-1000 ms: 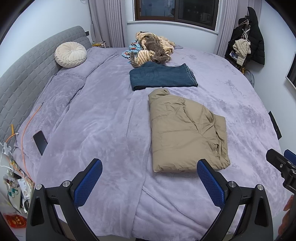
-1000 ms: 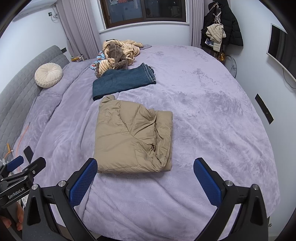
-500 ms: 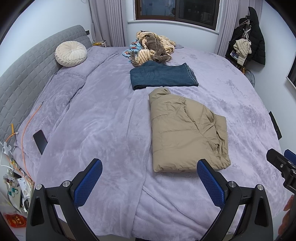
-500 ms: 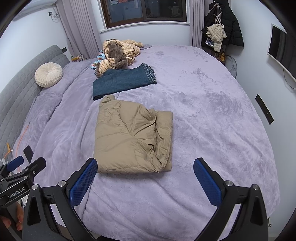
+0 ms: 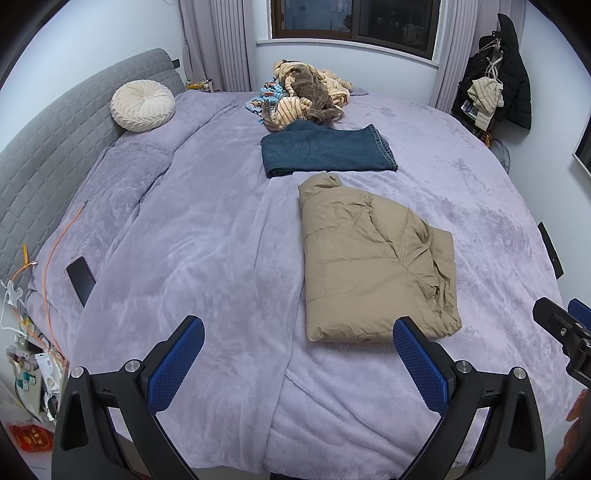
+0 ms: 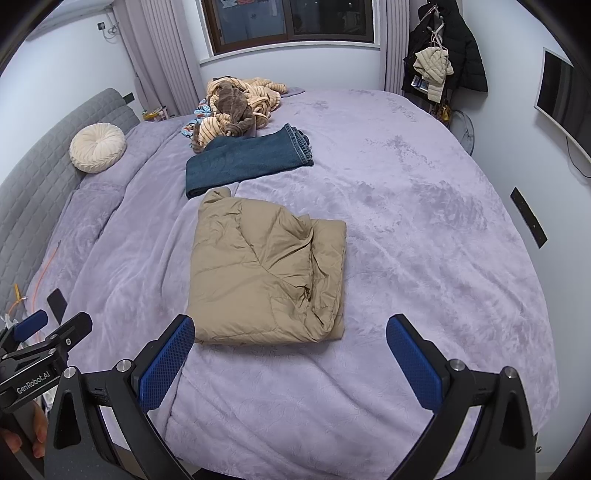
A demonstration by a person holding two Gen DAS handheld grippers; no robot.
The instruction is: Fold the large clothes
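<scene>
In the left wrist view, the left gripper [image 5: 297, 347] is hanging wide open and empty over the bed's [image 5: 192, 236] foot edge, apparently because the jacket [image 5: 373, 258] is lying folded mid-bed. In the right wrist view, the right gripper [image 6: 290, 349] is gaping empty too, facing the jacket [image 6: 266, 273].

A folded jacket [image 5: 373, 258] lies on the bed [image 5: 192, 236], toward its near edge and a little right of the middle. Just behind it lies a folded pair of jeans [image 5: 325, 151]; whether the two touch cannot be told. Behind the jeans, near the window [image 5: 351, 18], sits a heap of clothes [image 5: 306, 98], its near edge against the jeans. A round cushion [image 5: 142, 105] leans on the headboard [image 5: 40, 158] at the left. A phone [image 5: 80, 278] lies on the bed's left edge, well apart from the jacket. Coats [image 5: 506, 92] hang in the far right corner. The left gripper [image 5: 299, 354] and the right gripper [image 6: 291, 354] hang before the bed's near edge, jaws spread wide, clear of the jacket.
</scene>
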